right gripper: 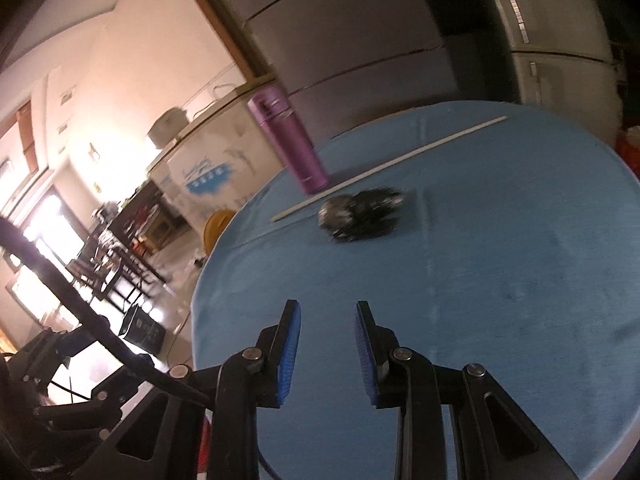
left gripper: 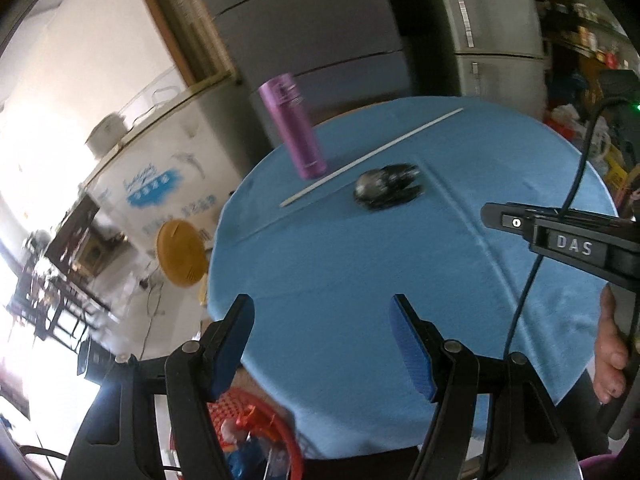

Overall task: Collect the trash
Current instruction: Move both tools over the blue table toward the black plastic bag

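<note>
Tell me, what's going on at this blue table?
A person holds a two-finger gripper in each hand over a round table with a blue cloth, tidying up trash. Both the left gripper and the right gripper are empty, jaws apart. Farther across the table lie a crumpled black wad, a thin white stick and an upright purple bottle. A red basket sits below the near edge.

**Bright room behind the round table**

I see a round blue-clothed table (left gripper: 360,280), grey cabinet panels (left gripper: 312,28) behind, a white chest freezer (left gripper: 160,152) left, dark chairs (right gripper: 116,264) and glaring daylight beyond
</note>
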Action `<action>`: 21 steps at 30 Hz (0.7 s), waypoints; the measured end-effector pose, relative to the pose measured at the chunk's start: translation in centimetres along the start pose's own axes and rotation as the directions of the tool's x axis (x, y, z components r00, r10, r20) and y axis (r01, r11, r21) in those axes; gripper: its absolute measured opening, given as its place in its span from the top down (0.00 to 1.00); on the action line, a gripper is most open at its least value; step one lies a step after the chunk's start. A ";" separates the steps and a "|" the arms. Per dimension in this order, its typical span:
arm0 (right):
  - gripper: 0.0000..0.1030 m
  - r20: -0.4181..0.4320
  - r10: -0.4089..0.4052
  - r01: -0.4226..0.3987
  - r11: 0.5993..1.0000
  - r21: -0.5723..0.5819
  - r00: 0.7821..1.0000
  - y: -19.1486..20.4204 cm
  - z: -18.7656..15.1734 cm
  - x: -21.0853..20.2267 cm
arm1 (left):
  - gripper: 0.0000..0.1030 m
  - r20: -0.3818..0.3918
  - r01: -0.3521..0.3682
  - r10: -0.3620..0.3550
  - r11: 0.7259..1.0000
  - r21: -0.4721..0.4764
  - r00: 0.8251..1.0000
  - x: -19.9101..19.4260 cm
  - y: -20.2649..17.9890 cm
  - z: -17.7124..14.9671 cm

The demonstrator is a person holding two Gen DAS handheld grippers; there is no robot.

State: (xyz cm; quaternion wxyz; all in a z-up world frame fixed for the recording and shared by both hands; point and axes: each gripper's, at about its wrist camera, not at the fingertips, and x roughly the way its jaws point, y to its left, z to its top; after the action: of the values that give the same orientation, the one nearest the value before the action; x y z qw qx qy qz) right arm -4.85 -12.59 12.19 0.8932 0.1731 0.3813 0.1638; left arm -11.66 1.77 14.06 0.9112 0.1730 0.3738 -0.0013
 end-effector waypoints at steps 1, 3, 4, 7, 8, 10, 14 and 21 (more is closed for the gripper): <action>0.70 0.009 -0.004 0.004 1.000 0.008 1.000 -0.5 0.1 -0.4 | 0.32 0.004 0.004 -0.004 1.000 0.010 1.000 0.0 -0.3 0.3; 0.69 0.026 -0.002 0.002 1.000 0.022 1.000 -1.4 0.3 -1.0 | 0.32 0.013 0.015 -0.015 0.999 0.037 1.000 -0.4 -1.4 0.8; 0.69 0.034 -0.004 0.003 1.000 0.027 0.999 -1.8 0.4 -1.3 | 0.32 0.017 0.022 -0.023 0.998 0.053 1.000 -0.5 -2.1 1.1; 0.66 0.063 -0.015 0.012 0.999 0.045 0.998 -3.0 0.6 -2.5 | 0.32 0.024 0.038 -0.040 0.996 0.086 0.999 -0.8 -3.5 1.5; 0.65 0.073 -0.019 0.015 0.998 0.055 0.997 -3.6 0.7 -2.9 | 0.32 0.028 0.044 -0.047 0.994 0.102 0.998 -1.0 -4.1 1.8; 0.59 0.089 -0.029 0.023 0.997 0.072 0.996 -4.4 0.8 -3.5 | 0.32 0.035 0.049 -0.054 0.991 0.123 0.998 -1.1 -5.0 2.2; 0.36 0.145 -0.050 0.035 0.994 0.105 0.988 -6.0 0.9 -5.0 | 0.31 0.046 0.061 -0.070 0.985 0.164 0.997 -1.6 -6.7 3.0; 0.36 0.189 -0.095 0.075 0.991 0.111 0.977 -7.6 1.4 -6.4 | 0.32 0.057 0.074 -0.088 0.975 0.210 0.994 -1.8 -8.9 4.1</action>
State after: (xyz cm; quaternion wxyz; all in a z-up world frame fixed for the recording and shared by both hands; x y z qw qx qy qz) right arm -6.77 -22.32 13.74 0.9221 0.2178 0.3076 0.0879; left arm -11.35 -8.14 15.22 0.8991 0.2518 0.3482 -0.0833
